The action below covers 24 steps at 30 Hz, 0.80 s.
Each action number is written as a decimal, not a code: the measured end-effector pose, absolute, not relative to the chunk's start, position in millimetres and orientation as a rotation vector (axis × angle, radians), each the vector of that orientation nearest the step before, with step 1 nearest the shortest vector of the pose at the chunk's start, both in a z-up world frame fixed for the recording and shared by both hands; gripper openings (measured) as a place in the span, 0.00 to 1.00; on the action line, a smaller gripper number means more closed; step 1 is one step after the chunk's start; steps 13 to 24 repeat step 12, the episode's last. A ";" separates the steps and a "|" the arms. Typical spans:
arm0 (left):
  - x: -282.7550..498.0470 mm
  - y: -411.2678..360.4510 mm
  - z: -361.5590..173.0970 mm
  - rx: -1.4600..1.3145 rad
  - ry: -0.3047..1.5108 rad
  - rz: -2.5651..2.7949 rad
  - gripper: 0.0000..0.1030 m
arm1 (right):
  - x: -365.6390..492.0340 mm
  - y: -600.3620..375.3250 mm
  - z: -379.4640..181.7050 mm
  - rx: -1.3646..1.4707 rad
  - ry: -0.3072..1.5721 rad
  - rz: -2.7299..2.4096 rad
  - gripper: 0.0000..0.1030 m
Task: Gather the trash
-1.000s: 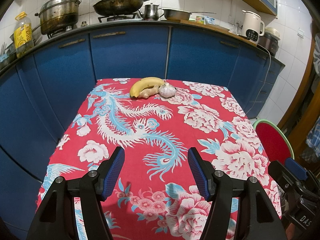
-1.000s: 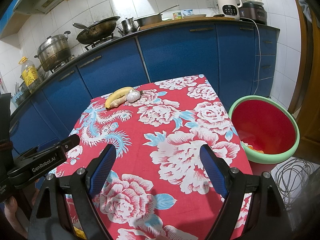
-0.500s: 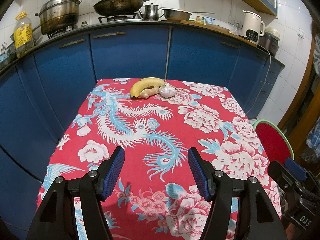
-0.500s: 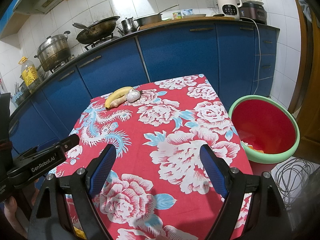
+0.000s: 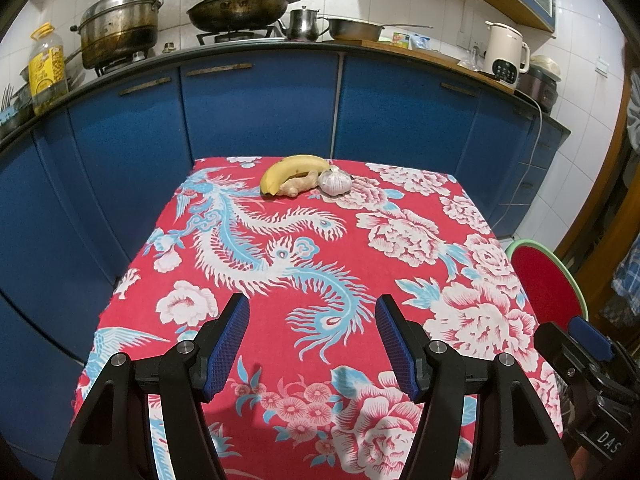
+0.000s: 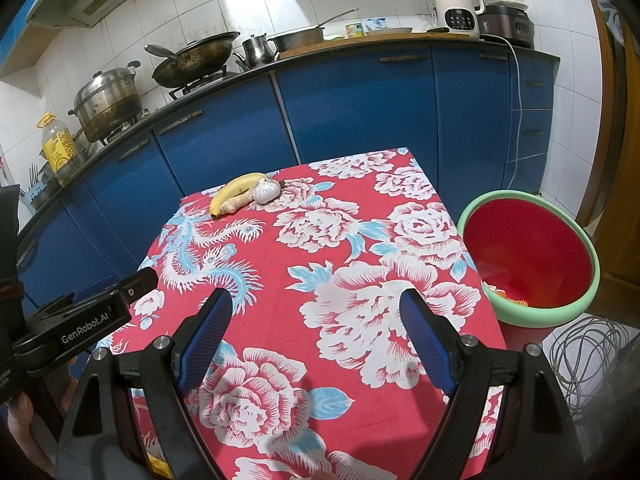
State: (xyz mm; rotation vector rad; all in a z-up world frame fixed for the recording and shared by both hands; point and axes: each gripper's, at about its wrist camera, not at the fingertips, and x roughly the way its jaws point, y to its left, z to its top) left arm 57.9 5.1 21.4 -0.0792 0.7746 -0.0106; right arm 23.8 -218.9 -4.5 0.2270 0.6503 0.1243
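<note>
A yellow banana (image 5: 294, 170), a piece of ginger (image 5: 298, 185) and a garlic bulb (image 5: 335, 182) lie together at the far edge of the red flowered tablecloth (image 5: 280, 280). My left gripper (image 5: 312, 308) hovers open over the near part of the cloth, nothing between its blue pads. Over the near right part of the cloth my right gripper (image 6: 316, 304) is held open and empty too. The banana (image 6: 234, 194), ginger (image 6: 236, 205) and garlic (image 6: 267, 191) appear far ahead in the right wrist view. A red bin with a green rim (image 6: 528, 256) stands on the floor right of the table, scraps at its bottom.
Blue cabinets (image 5: 260, 108) run behind the table, with pots, a wok (image 5: 244, 6), an oil bottle (image 5: 46, 68) and a kettle (image 5: 506, 50) on the counter. A coil of cable (image 6: 588, 356) lies on the floor beside the bin. A hand (image 6: 20, 432) holds the left gripper's handle.
</note>
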 end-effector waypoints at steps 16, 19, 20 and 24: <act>58.4 5.1 21.4 -0.079 0.775 -0.009 0.65 | 24.6 -216.4 -4.3 0.222 0.658 0.122 0.83; 58.4 5.1 21.4 -0.079 0.775 -0.009 0.65 | 24.6 -216.4 -4.3 0.222 0.658 0.122 0.83; 58.4 5.1 21.4 -0.079 0.775 -0.009 0.65 | 24.6 -216.4 -4.3 0.222 0.658 0.122 0.83; 58.4 5.1 21.4 -0.079 0.775 -0.009 0.65 | 24.6 -216.4 -4.3 0.222 0.658 0.122 0.83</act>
